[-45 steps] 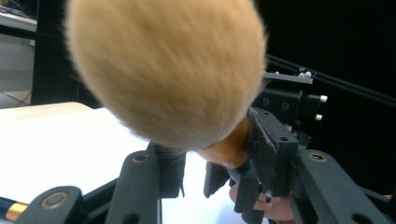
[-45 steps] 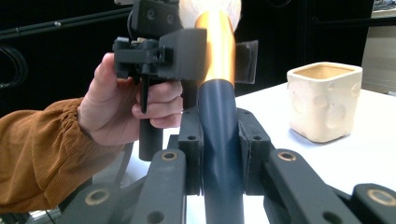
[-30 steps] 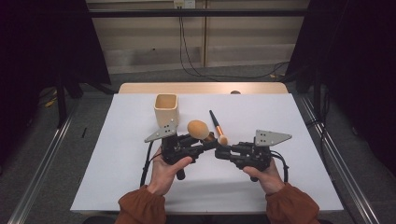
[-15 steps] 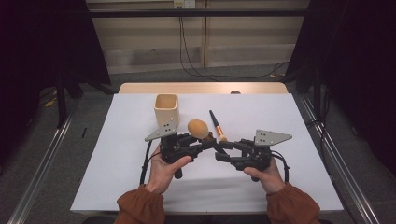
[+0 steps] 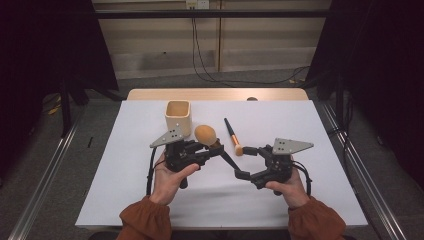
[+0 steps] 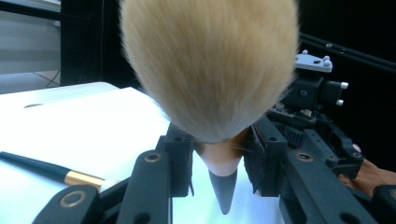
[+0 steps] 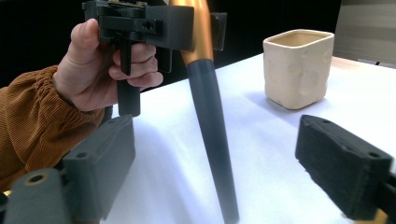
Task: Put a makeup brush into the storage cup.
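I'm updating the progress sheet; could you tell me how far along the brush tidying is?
Done: the left gripper is shut on the big makeup brush, and the right gripper, jaws just opened, has let go of its handle. Left, probably: standing it in the cream cup, then the small brush lying on the table.

Bright even light on the white table (image 5: 125, 200), dark surrounds, soft shadows — close brush bristles (image 6: 210, 70) blurred
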Available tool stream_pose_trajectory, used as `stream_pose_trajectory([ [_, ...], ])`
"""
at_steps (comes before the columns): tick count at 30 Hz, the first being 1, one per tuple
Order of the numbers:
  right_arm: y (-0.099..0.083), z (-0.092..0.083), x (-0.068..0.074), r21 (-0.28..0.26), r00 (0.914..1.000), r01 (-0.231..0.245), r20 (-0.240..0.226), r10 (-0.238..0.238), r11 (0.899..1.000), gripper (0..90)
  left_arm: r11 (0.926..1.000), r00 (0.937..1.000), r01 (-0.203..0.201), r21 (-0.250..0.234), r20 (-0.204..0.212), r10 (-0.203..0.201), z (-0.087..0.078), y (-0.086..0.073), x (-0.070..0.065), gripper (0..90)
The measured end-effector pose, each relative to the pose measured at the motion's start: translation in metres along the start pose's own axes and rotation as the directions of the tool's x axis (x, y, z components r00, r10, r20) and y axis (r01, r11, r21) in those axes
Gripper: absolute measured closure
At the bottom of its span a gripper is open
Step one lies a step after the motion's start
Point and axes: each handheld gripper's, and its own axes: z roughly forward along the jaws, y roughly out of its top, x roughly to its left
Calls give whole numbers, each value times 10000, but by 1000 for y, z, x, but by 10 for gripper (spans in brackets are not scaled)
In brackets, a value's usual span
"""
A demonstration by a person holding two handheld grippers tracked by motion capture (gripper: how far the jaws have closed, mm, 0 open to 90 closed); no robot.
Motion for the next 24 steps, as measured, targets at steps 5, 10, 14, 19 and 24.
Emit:
stream_pose_trajectory([
  [5,0,-5,-2,34,9976,52,695,-54,10000,53,9999,9996,-93,122,-258,96,-5,3,2,654],
  [10,-1,-10,-4,110,9944,-49,1058,37,9999,49,9997,9987,-89,246,-498,101,-11,5,5,654],
  [14,-5,-12,-2,205,9777,282,2074,-319,9994,45,9993,9976,-156,342,-670,179,-16,6,8,654],
  [19,-12,-17,-3,191,9687,20,2482,-67,9998,10,9982,9959,-197,564,-873,246,-21,7,10,654],
  [24,-16,-22,-4,-207,9506,134,3102,-63,9997,8,9982,9945,-194,559,-1020,250,-28,9,13,655],
])
